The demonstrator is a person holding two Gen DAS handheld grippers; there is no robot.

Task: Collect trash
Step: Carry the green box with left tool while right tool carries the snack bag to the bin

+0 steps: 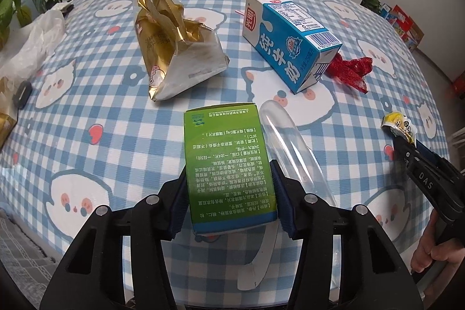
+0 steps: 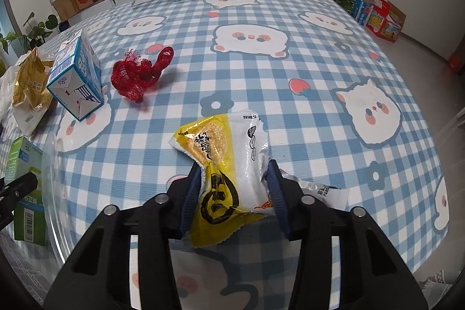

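Left hand-held gripper [image 1: 231, 191] clamping green box [image 1: 226, 161], right hand-held gripper [image 2: 234, 193] pinching yellow wrapper [image 2: 229, 164], its lower end hidden

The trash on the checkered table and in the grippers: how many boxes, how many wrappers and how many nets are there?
Boxes: 2, the green box in the left hand-held gripper and the blue milk carton.
Wrappers: 2, the gold bag and the yellow wrapper in the right hand-held gripper.
Nets: 1, the red net.
Total: 5
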